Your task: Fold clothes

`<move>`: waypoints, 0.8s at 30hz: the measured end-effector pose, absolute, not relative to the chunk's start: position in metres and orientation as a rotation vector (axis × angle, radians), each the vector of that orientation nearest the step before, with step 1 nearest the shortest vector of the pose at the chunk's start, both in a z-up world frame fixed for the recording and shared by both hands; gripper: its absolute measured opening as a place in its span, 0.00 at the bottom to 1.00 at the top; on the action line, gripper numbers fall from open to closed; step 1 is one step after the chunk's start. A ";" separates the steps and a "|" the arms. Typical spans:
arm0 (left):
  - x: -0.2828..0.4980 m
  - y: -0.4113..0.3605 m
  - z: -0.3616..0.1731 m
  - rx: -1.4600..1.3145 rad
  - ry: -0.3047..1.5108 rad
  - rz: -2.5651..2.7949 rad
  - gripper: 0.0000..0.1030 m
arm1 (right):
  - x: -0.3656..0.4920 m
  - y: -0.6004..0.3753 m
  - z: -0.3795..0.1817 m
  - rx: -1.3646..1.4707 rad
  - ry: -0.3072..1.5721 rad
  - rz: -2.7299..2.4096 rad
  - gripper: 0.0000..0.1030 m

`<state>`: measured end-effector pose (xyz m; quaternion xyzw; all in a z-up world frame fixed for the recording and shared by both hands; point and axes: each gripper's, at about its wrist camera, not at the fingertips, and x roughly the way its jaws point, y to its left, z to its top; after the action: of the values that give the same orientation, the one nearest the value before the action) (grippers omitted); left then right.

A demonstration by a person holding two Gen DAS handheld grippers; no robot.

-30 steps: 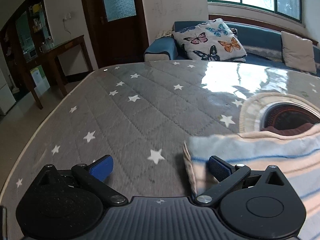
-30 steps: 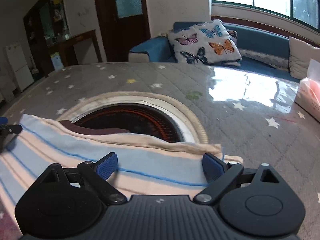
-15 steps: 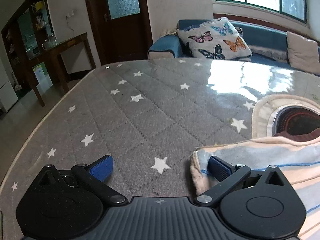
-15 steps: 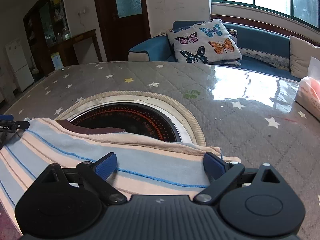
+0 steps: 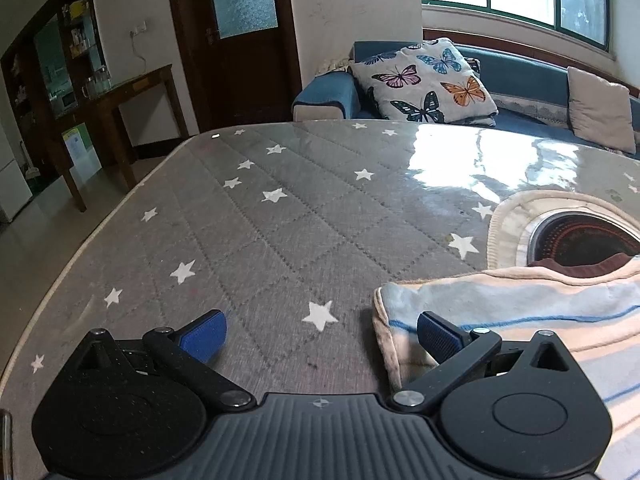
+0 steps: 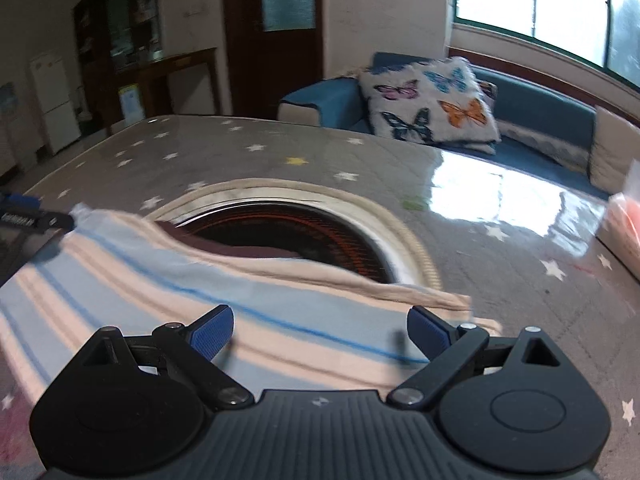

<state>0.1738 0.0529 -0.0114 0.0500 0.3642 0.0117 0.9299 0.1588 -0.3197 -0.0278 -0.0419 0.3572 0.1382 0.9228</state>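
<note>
Left hand-held gripper (image 5: 320, 330) gapes beside striped garment's (image 5: 520, 300) corner.

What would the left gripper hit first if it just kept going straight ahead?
Probably only the star-print table cover: the open left gripper points past the folded cloth's left edge, with the sofa far beyond. Depth is unclear.

Striped garment (image 5: 520, 312): pale blue and cream-peach bands, thin bright-blue lines, maroon inner neck. Table cover (image 5: 280, 232): grey quilted diamond stitching, white stars scattered; one yellow star (image 6: 296, 161) at 12 o'clock of round opening (image 6: 304, 236), dark with orange-red rings, cream rim. Cushion (image 5: 424, 80) at 1 o'clock: white with purple, blue, orange, black butterflies. Sofa (image 5: 520, 68): blue; plain beige cushion (image 5: 598, 114) at 2 o'clock. Door (image 5: 240, 40): dark brown, frosted pale-blue pane. Finger pads (image 5: 204, 336): blue, on black bodies.
</note>
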 end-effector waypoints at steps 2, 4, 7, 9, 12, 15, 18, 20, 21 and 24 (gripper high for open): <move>0.168 0.055 -0.009 0.096 0.745 0.024 1.00 | 0.151 -0.307 -0.024 -0.106 0.727 0.318 0.93; 0.162 0.058 -0.007 0.091 0.746 0.028 1.00 | 0.143 -0.292 -0.021 -0.131 0.721 0.358 0.93; 0.153 0.064 -0.003 0.081 0.747 0.038 1.00 | 0.129 -0.267 -0.017 -0.181 0.708 0.419 0.93; 0.147 0.070 -0.001 0.070 0.745 0.043 1.00 | 0.120 -0.247 -0.015 -0.211 0.699 0.466 0.93; 0.139 0.077 0.001 0.055 0.750 0.050 1.00 | 0.108 -0.218 -0.014 -0.246 0.693 0.542 0.93; 0.134 0.083 0.001 0.038 0.769 0.054 1.00 | 0.094 -0.186 -0.015 -0.294 0.690 0.626 0.93; 0.130 0.085 -0.002 0.038 0.786 0.062 1.00 | 0.080 -0.154 -0.018 -0.362 0.669 0.702 0.92; 0.127 0.086 -0.003 0.032 0.792 0.061 1.00 | 0.073 -0.136 -0.019 -0.384 0.665 0.750 0.91; 0.126 0.087 -0.004 0.029 0.796 0.063 1.00 | 0.070 -0.128 -0.020 -0.395 0.664 0.769 0.91; 0.123 0.090 -0.005 0.017 0.801 0.063 1.00 | 0.062 -0.107 -0.024 -0.438 0.652 0.811 0.85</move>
<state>0.1232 0.0902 -0.0047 0.0082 0.3898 0.0306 0.9204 0.0623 -0.1071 -0.0242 -0.2075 0.3091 0.3843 0.8448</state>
